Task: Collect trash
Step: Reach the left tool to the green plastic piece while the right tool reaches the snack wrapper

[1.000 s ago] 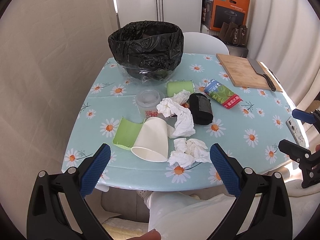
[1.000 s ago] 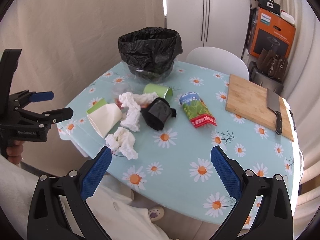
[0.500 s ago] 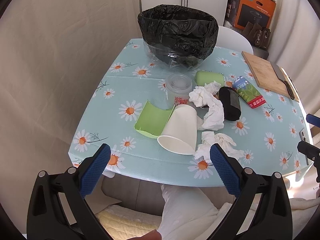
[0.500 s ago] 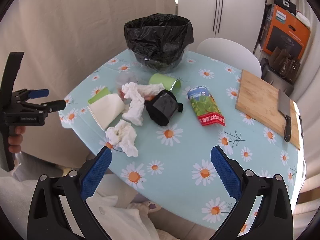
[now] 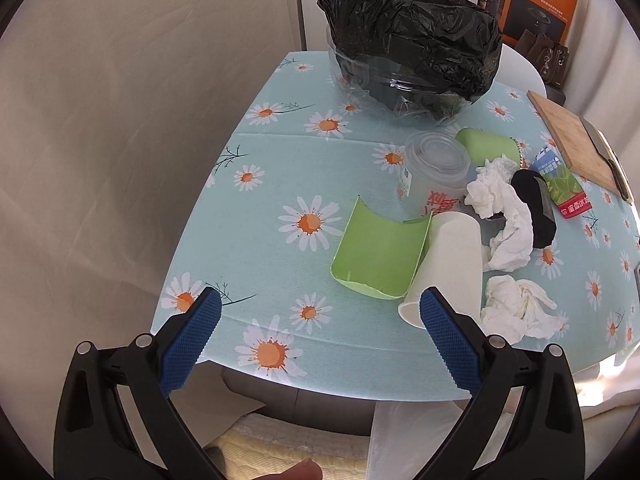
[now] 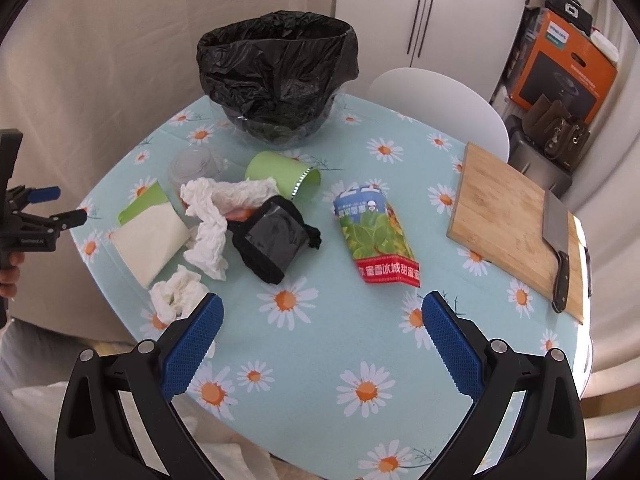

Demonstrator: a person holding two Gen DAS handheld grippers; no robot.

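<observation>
Trash lay heaped mid-table: a white paper cup (image 5: 448,264), crumpled tissues (image 6: 208,224) and a snack wrapper (image 6: 376,240), just before the black-lined bin (image 6: 276,76). Both the left gripper (image 5: 320,320) and the right gripper (image 6: 320,320) hung wide open, holding nothing. The tipped cup could roll off the near edge if nudged.

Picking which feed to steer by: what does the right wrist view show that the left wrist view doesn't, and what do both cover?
Only the right wrist view shows the left gripper from outside, the whole cleaver on its cutting board, and the white chair.

Only the left wrist view shows the white paper cup's open mouth and the clear lidded cup's red print.

Both show the bin, tissues and snack packet.
</observation>
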